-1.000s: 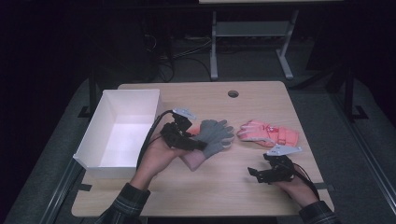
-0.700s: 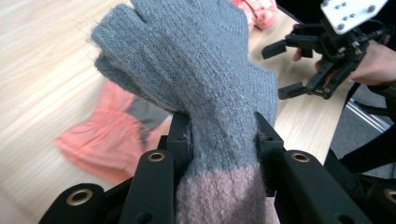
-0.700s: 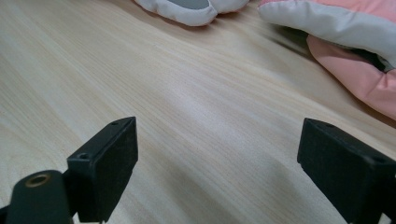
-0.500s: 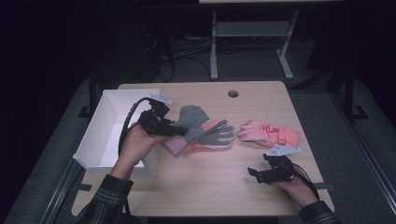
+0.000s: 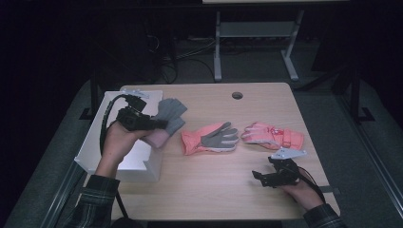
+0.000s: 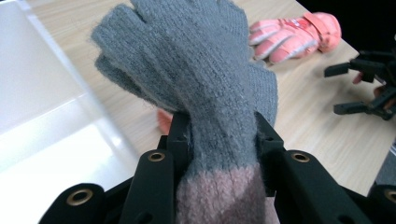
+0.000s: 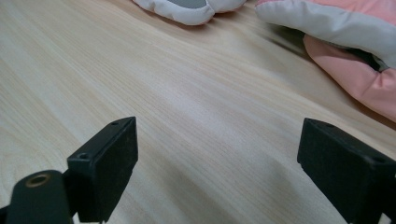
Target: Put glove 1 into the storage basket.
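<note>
Your left gripper (image 5: 161, 124) is clamped on the grey knit glove (image 5: 169, 114), with both black jaws pressing the glove just above its pinkish cuff, as the left gripper view shows: the grey glove (image 6: 196, 79) stands up between the pads, fingers fanned above them. In the high view you hold it in the air over the right-hand wall of the white bin (image 5: 95, 152), at the table's left edge. The glove hangs clear of the wooden table (image 5: 214, 190).

Your right gripper (image 5: 259, 176) rests low near the table's front right. Its jaws stand wide apart with nothing between them. In the right gripper view the bare wood runs between the two pads, and the pink gloves lie beyond them, untouched.

By count there are three gloves. One is the grey one in your left grip. Two are pink padded gloves on the table. The nearer-to-centre pink glove (image 5: 209, 138) lies palm up with a grey palm patch. The other pink glove (image 5: 273, 136) lies just to its right with a strap across the wrist. Their fingertips come close together; from above you can't quite tell whether they touch. There is one white bin, two grippers, and one round hole (image 5: 237, 95) near the table's far edge.
</note>
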The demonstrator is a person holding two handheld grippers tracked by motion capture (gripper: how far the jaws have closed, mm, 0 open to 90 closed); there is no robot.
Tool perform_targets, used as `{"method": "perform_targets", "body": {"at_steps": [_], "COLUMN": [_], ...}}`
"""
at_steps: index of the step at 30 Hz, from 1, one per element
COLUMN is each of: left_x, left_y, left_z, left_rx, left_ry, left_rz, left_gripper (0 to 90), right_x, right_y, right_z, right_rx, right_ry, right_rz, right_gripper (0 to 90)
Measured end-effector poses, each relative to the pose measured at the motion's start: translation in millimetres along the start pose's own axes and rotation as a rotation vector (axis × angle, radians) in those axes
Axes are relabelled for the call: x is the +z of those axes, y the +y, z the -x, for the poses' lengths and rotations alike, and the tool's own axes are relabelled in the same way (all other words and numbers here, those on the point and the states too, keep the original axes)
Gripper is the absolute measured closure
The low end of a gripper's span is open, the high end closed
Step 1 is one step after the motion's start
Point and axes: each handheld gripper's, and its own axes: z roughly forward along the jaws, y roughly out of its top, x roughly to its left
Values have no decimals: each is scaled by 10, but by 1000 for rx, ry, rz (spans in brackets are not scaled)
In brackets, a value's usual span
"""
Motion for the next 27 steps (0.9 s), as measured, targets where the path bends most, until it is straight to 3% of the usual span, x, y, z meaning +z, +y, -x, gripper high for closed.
{"method": "perform_targets", "body": {"at_steps": [7,10,13,16,27], "left_x": [-195,-260,-300,-307,-153], "left_y": [-93,-169,-257,-368,-555], "left_z": [-227,-351,-476,-631,-982], "left_rx": [-47,-84,-96,-127,-188], "left_ry": [46,77,114,153,249], "left_rz": [28,44,38,26,-22], "left_gripper": [669,669,669,669,669], "right_x": [-80,-91,-79,-43,-12], "right_y": [-42,-43,-32,4,11], "right_z": [44,64,91,67,-8], "right_rx": [5,7,6,-2,-42], "right_ry": [14,18,28,47,69], "right_rz": [13,16,23,27,23], "right_gripper": [120,121,121,121,121]}}
